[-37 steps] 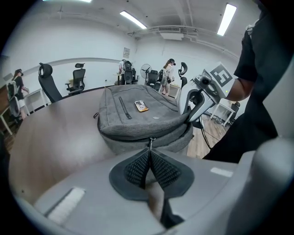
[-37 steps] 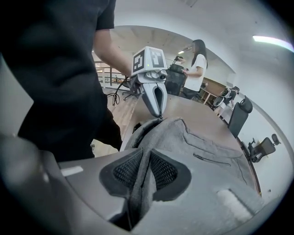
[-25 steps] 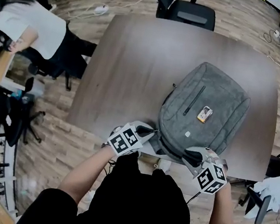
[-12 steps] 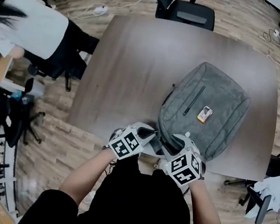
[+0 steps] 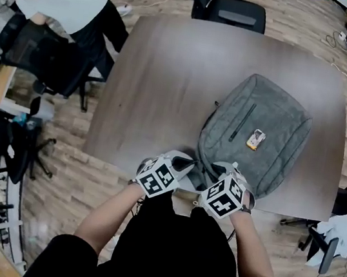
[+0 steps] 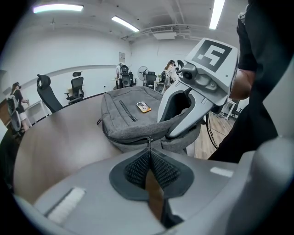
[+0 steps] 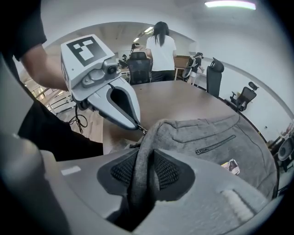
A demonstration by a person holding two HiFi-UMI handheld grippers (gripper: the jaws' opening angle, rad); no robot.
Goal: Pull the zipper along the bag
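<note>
A grey backpack [image 5: 256,131] lies flat on the brown table [image 5: 163,81], its near end at the table's front edge. At that near end my left gripper [image 5: 189,163] is shut on the small metal zipper pull [image 6: 148,141]. Right beside it is my right gripper [image 5: 219,173]. Its jaws have just been closing, and a fold of the bag's grey fabric [image 7: 142,156] is pinched between the pads. In the right gripper view the left gripper's tip [image 7: 139,129] touches the bag's seam just ahead of that fold.
A small orange tag [image 5: 255,139] lies on the bag's front. A black office chair [image 5: 230,10] stands at the table's far side. A person in a white shirt [image 5: 65,0] bends over a chair at the far left. Cables run across the wooden floor.
My right gripper has moved left from the bag's near right corner to beside the left gripper and closed on the bag's fabric. The left gripper has stayed put. The person at the far left has moved away.
</note>
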